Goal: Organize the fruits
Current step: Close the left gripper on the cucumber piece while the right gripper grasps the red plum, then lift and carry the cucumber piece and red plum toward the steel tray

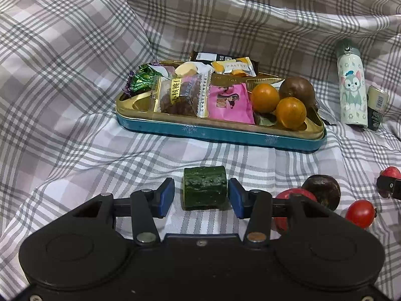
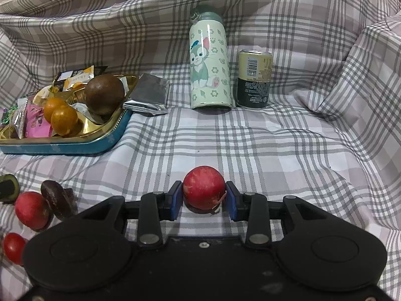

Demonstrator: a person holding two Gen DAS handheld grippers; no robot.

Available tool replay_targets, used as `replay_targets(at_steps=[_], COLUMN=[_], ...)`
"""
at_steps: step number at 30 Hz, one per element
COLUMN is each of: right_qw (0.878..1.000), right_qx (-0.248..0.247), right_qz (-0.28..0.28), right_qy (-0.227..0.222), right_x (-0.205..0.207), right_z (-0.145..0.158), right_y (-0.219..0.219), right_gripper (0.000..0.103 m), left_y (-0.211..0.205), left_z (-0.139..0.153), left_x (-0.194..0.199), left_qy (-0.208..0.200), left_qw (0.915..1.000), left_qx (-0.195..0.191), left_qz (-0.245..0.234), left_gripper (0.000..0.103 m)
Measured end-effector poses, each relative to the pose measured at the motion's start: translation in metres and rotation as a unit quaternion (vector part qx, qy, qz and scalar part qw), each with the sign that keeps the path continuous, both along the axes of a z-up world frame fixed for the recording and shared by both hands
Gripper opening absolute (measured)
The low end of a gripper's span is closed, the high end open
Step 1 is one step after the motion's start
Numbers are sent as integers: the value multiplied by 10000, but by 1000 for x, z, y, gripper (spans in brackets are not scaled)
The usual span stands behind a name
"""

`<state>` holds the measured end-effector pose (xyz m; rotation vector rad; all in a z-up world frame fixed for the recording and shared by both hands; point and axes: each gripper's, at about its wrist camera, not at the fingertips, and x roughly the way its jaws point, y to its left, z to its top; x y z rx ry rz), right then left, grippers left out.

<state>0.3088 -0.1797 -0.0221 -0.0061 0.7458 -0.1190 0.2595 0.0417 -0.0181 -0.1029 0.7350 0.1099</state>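
A short green cucumber piece [image 1: 204, 188] lies on the plaid sheet between the fingers of my left gripper [image 1: 201, 191], which is open, with a gap on the left side. My right gripper [image 2: 203, 193] is shut on a round red fruit [image 2: 203, 189] resting on the sheet. The blue-and-gold tray [image 1: 220, 133] behind holds two oranges [image 1: 264, 97], a brown round fruit [image 1: 297, 91] and snack packets [image 1: 180, 95]. Between the grippers lie another red fruit [image 2: 31, 208], a dark brown fruit [image 1: 323, 190] and a cherry tomato [image 1: 359, 213].
A cat-print bottle [image 2: 209, 62] and a can [image 2: 254, 80] stand at the back, right of the tray [image 2: 75, 148]. A silver packet [image 2: 147, 95] leans beside the tray. Raised folds of the plaid sheet [image 2: 363, 75] ring the area.
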Motion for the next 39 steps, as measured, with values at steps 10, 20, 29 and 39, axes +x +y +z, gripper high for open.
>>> replay_targets(at_steps=[10, 20, 29, 39], right_qw=[9999, 9999, 9985, 9957], right_qx=[81, 46, -34, 537], right_qz=[112, 127, 271, 287], right_qy=[-33, -106, -482, -698], right_x=[-3, -5, -20, -62], right_z=[2, 2, 11, 34], right_y=[2, 3, 7, -3], right_gripper=[37, 37, 37, 37], left_y=[3, 10, 11, 0], left_z=[-2, -2, 15, 48], left_x=[3, 5, -11, -61], left_qy=[54, 20, -312, -466], left_qw=[9999, 9991, 9981, 9970], left_qx=[-82, -400, -523, -458], left_qz=[74, 149, 17, -404], left_gripper=[54, 44, 44, 44])
